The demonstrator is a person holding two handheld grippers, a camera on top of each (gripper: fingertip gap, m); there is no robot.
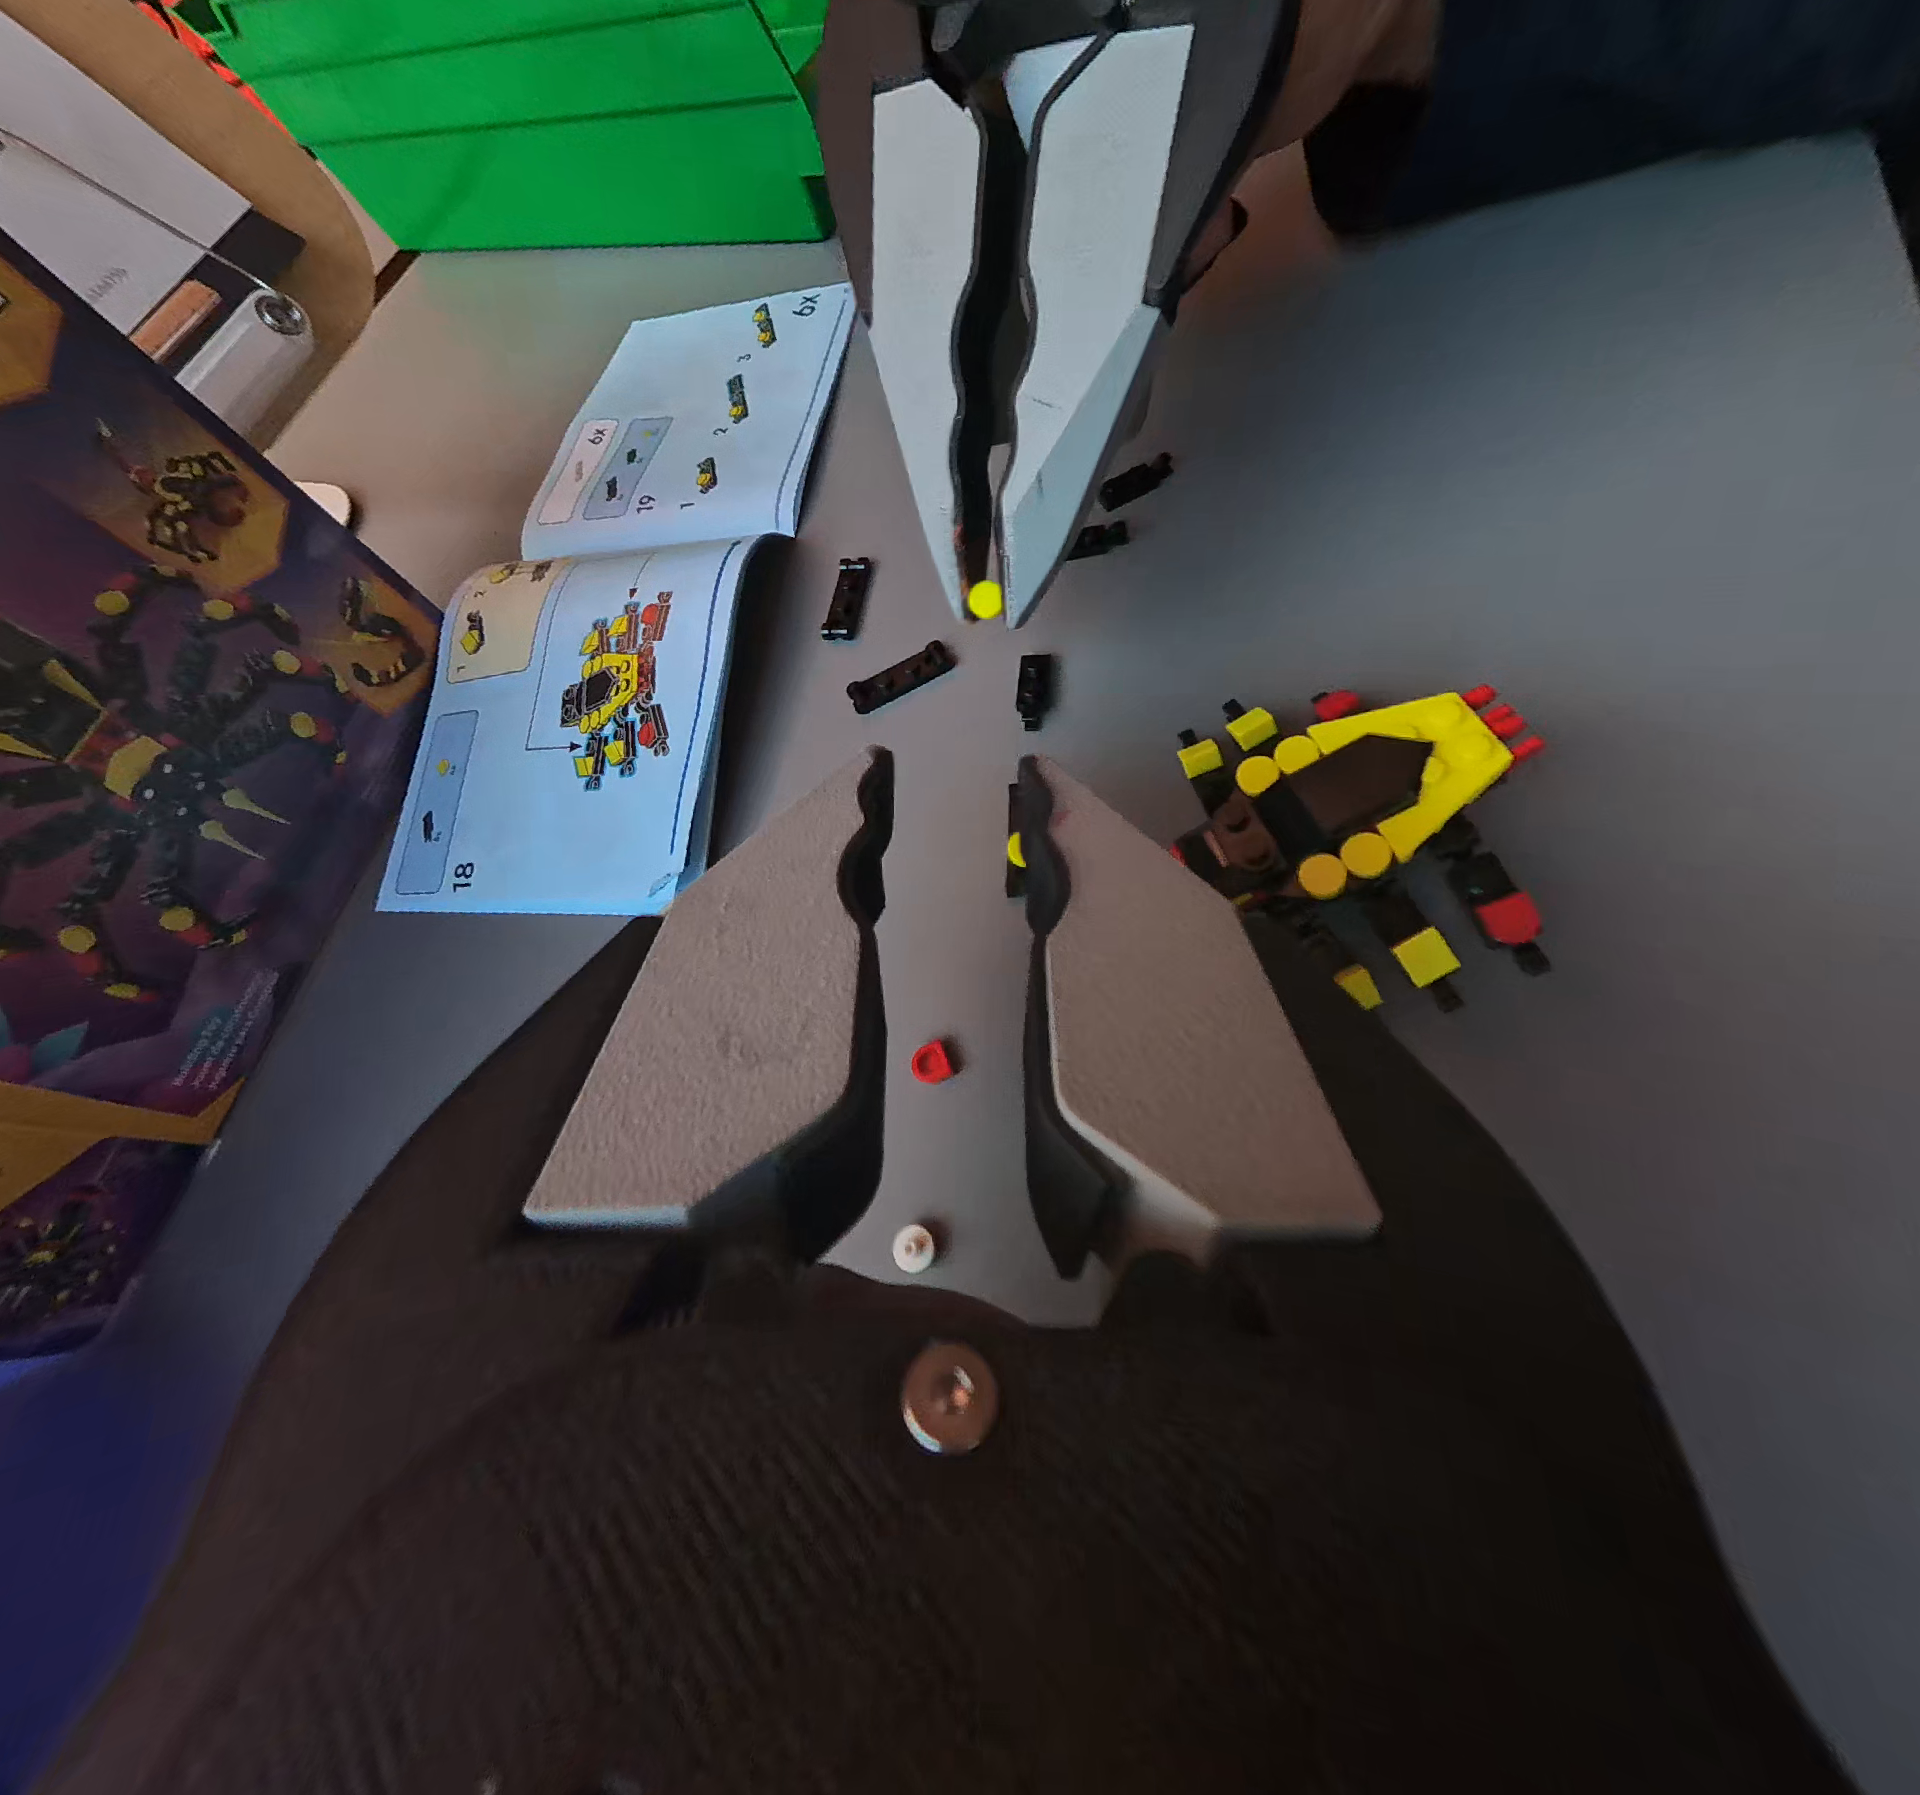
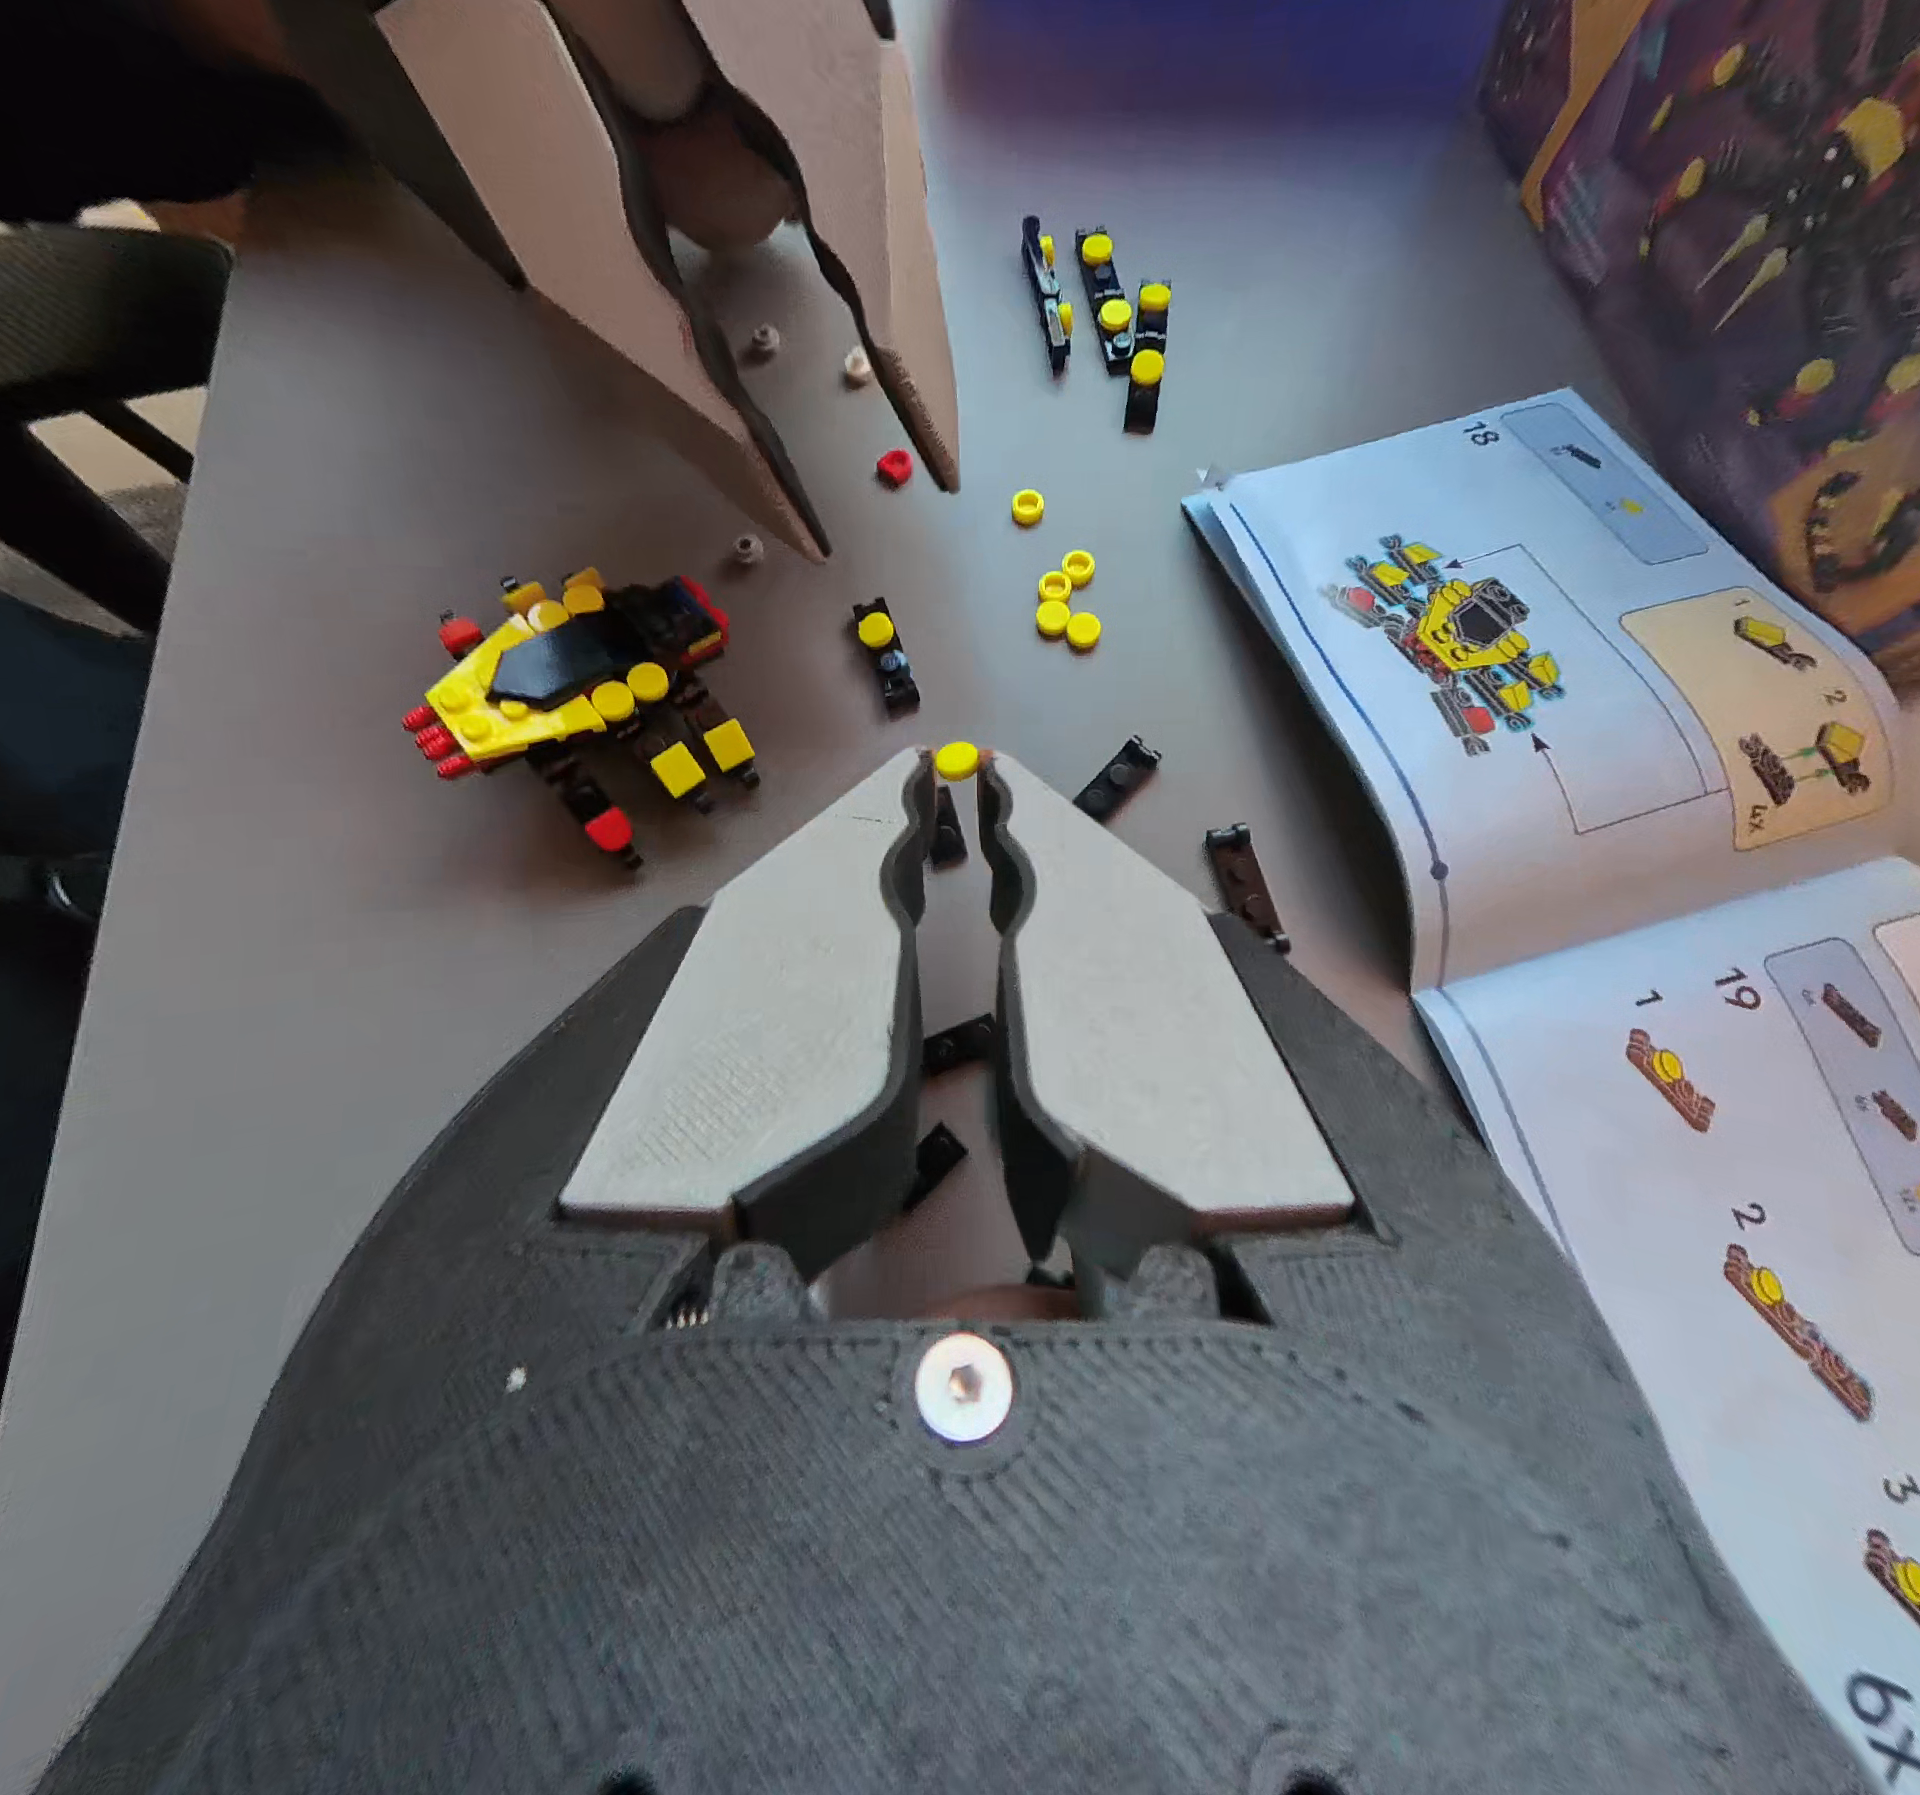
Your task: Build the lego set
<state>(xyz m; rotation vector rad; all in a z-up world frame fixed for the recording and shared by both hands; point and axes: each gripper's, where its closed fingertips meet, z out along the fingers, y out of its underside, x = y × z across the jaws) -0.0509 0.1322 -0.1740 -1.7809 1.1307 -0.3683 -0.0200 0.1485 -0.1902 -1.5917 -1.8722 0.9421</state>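
four loose yellow studs (image 2: 1065, 595) ahead | right fingers (image 2: 957, 760) clamp yellow stud | left fingers (image 1: 951, 769) apart

Right tool (image 2: 957, 771) pinched nearly closed at its tips; left tool (image 1: 956, 769) spread apart, both tips angled tableward.

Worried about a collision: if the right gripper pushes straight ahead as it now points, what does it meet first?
Probably the black piece with a yellow stud, just ahead of the right gripper, which is shut on a yellow round tile. Depth is unclear; it might pass above.
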